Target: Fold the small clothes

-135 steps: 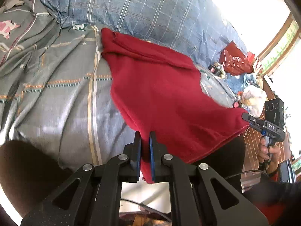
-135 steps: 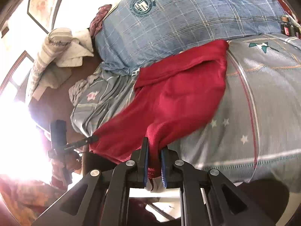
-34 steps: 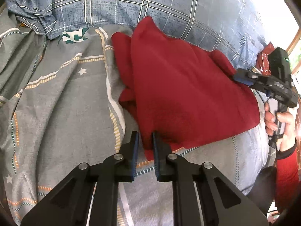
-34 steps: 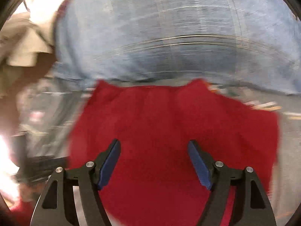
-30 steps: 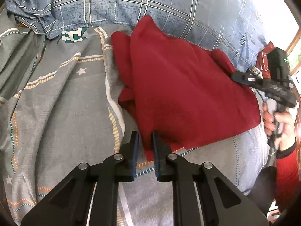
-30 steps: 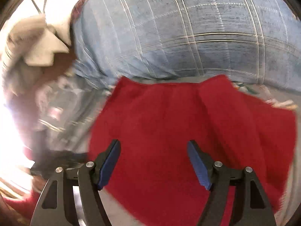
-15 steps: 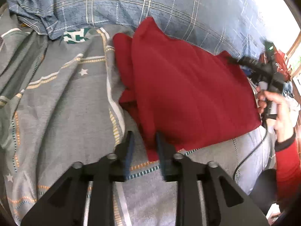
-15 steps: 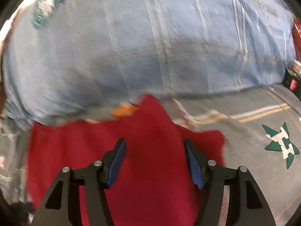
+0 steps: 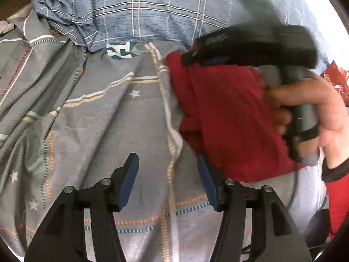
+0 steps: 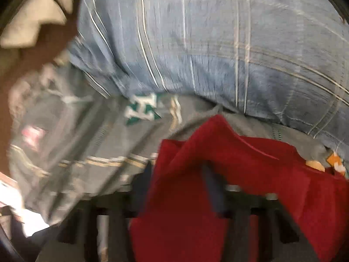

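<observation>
A folded red garment (image 9: 229,118) lies on the grey patterned bedsheet (image 9: 98,113). My left gripper (image 9: 168,174) is open and empty, its right finger at the garment's near left edge. The right gripper (image 9: 196,57) reaches over the garment's far left corner, held by a hand (image 9: 305,109). In the blurred right wrist view the red garment (image 10: 218,185) lies between the right gripper's (image 10: 178,185) parted fingers, which look open around its raised fold.
A blue plaid pillow (image 9: 163,11) lies along the far side of the bed, also in the right wrist view (image 10: 218,43). Red bags (image 9: 338,74) sit at the far right. The bed's near edge runs just below my left gripper.
My left gripper has opened and let go of the garment's corner. The right gripper has swung across to the garment's far left corner, its jaws narrower than before.
</observation>
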The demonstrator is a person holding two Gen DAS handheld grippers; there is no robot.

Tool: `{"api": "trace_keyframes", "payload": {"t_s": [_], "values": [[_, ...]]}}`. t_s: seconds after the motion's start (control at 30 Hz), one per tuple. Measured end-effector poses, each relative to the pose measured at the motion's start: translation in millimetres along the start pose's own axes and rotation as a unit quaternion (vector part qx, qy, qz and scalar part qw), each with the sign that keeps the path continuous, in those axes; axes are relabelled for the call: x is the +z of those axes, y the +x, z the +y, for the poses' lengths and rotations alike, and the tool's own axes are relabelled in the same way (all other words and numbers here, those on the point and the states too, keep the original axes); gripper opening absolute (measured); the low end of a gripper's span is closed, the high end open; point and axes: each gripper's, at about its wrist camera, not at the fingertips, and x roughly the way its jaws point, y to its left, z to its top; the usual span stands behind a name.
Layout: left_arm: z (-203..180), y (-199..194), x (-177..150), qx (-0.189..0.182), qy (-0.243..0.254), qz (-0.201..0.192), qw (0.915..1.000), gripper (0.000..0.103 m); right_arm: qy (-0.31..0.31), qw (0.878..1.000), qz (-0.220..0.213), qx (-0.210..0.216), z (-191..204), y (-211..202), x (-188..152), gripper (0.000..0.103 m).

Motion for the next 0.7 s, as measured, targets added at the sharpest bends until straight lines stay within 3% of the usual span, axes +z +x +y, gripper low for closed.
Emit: {"api": "trace_keyframes", "payload": {"t_s": [0.1,0.2,0.3,0.37,0.43,0.5,0.63,0.7], "values": [[3,1,4,-0.002,-0.007,0.001,1.0,0.055,0.007,1.0,0.01,-0.019,0,32,1,0.037],[2,0,5,0.002,-0.004,-0.003,1.0,0.055,-0.009,0.999,0.003,-0.037,7,35,1,0.04],[2,-1,5,0.0,-0.007,0.01,0.9999,0.055,-0.005,1.0,0.006,-0.017,5,21,-2,0.042],[1,-4,3,0.0,-0.007,0.009,0.9999,0.055,0.003,1.0,-0.004,-0.004,3,4,-6,0.047],[1,-4,4,0.0,-0.006,0.008,1.0,0.055,0.005,1.0,-0.018,0.0,2,-14,-11,0.059],[-1,-5,3,0.0,-0.005,0.009,1.0,0.055,0.003,1.0,-0.027,-0.002,1,-28,-20,0.063],[-5,-7,2,-0.002,-0.001,0.005,1.0,0.055,0.006,0.999,-0.004,-0.033,-7,-19,-35,0.063],[-5,-7,2,-0.002,-0.002,0.007,1.0,0.055,0.02,1.0,-0.004,-0.02,-17,-15,-43,0.066]]}}
